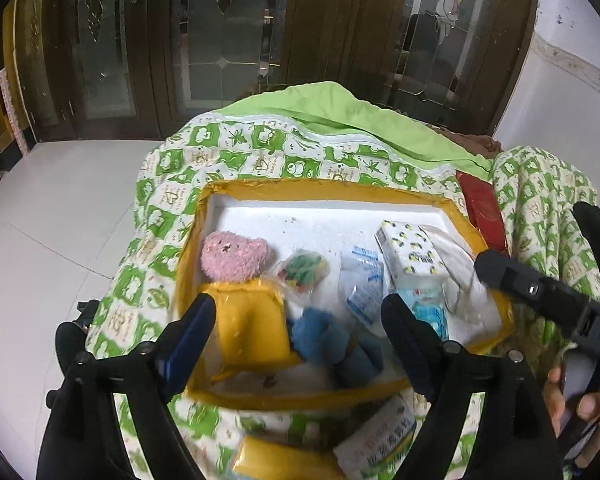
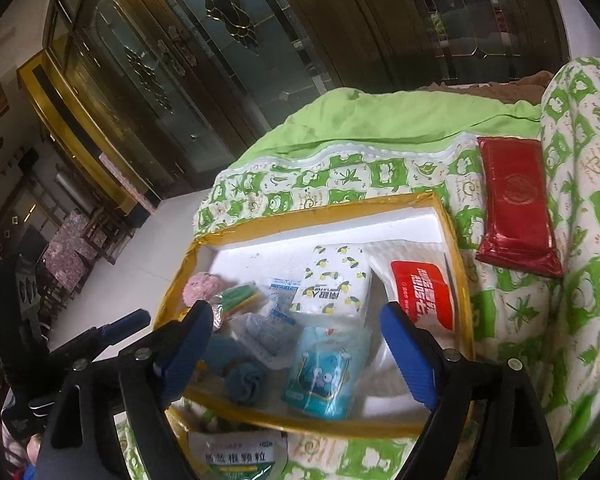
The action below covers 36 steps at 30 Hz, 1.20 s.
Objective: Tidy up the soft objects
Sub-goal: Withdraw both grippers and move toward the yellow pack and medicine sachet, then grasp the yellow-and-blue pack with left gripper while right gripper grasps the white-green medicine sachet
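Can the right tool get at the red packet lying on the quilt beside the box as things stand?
Probably yes: the red packet lies uncovered on the quilt, outside the box, and the right tool is open and empty.

One foam box [image 2: 452,216], yellow-taped. Inside: one pink plush bear [image 1: 234,256], three tissue packs [image 2: 336,280], one blue cloth [image 2: 246,384]. Outside: one red packet [image 2: 516,200], one granule sachet [image 2: 236,456].
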Each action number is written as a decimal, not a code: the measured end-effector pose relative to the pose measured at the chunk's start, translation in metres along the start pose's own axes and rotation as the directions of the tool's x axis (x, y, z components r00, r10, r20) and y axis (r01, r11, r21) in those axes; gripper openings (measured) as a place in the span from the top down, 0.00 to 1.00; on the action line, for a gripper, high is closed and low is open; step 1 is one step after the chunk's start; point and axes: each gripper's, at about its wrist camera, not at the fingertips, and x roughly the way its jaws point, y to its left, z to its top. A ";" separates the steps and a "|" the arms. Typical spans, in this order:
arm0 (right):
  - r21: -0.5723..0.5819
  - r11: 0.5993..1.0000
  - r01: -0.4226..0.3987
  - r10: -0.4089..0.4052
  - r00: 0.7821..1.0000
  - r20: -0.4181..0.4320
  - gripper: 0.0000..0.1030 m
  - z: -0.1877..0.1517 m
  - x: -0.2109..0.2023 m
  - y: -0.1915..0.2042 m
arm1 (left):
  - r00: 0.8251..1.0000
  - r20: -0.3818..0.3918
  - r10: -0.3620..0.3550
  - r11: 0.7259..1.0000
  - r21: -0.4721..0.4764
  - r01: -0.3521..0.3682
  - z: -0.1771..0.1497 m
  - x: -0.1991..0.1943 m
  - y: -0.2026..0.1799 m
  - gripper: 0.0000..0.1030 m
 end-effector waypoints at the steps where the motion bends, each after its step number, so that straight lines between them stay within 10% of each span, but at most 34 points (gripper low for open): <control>1: 0.007 1.000 0.003 -0.003 1.000 0.006 0.09 -0.001 -0.004 -0.001 | 1.000 0.002 0.007 1.000 0.001 -0.007 -0.003 -0.005 0.001 0.15; 23: 0.055 0.997 -0.058 0.067 0.979 -0.191 0.08 -0.077 -0.012 0.002 | 1.000 -0.023 -0.018 0.963 -0.270 0.011 -0.118 -0.041 0.057 0.12; 36: -0.035 0.998 -0.050 0.038 0.959 -0.281 0.08 -0.111 0.008 0.023 | 0.999 -0.033 -0.043 0.945 -0.325 0.030 -0.116 -0.033 0.057 0.12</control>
